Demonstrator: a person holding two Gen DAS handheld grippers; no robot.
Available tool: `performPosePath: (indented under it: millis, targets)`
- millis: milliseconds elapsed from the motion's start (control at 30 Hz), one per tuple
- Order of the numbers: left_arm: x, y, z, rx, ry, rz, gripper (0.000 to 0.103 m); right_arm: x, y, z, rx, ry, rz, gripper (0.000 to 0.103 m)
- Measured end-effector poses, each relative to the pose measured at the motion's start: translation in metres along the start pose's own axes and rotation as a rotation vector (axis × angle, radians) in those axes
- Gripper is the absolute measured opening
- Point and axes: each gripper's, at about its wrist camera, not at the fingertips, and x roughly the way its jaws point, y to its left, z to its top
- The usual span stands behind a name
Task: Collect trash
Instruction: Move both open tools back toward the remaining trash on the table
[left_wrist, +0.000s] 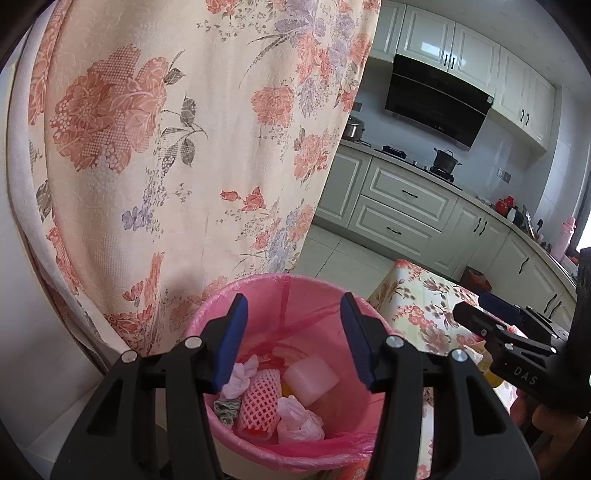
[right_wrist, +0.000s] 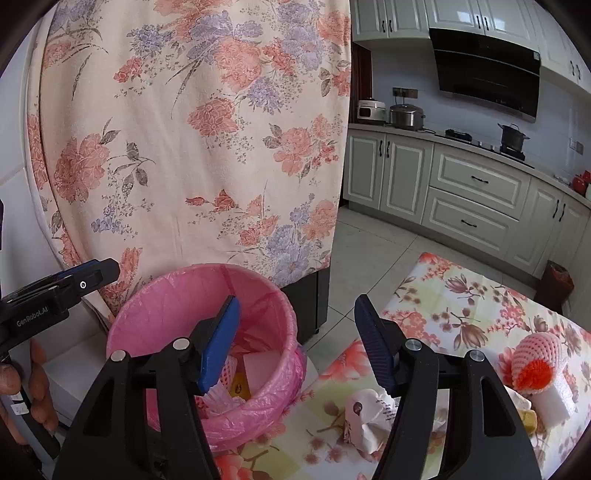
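Where bin (right_wrist: 258, 402) abuts table (right_wrist: 461, 295): floral drape (right_wrist: 192, 140).

Inside the pink-lined round waste bin (right_wrist: 207, 332), a yellow scrap (right_wrist: 239, 386) sits half hidden beside the white foam block (right_wrist: 264, 371).

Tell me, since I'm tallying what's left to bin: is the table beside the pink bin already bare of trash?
No: in the right wrist view a crumpled paper wrapper and a foam fruit net lie on the floral table.
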Motion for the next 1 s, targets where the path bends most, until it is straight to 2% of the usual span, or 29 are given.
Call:
performPosePath:
  millis: [700, 1000]
  targets:
    - [0.003, -0.088, -0.015, 0.098, 0.025, -0.097, 0.057, -0.074, -0.106, -0.049, 0.107, -0.031, -0.190, 0.067]
    - [0.008, -0.130, -0.022, 0.149, 0.044, -0.143, 0.058, -0.098, -0.147, -0.073, 0.172, -0.030, -0.241, 0.073]
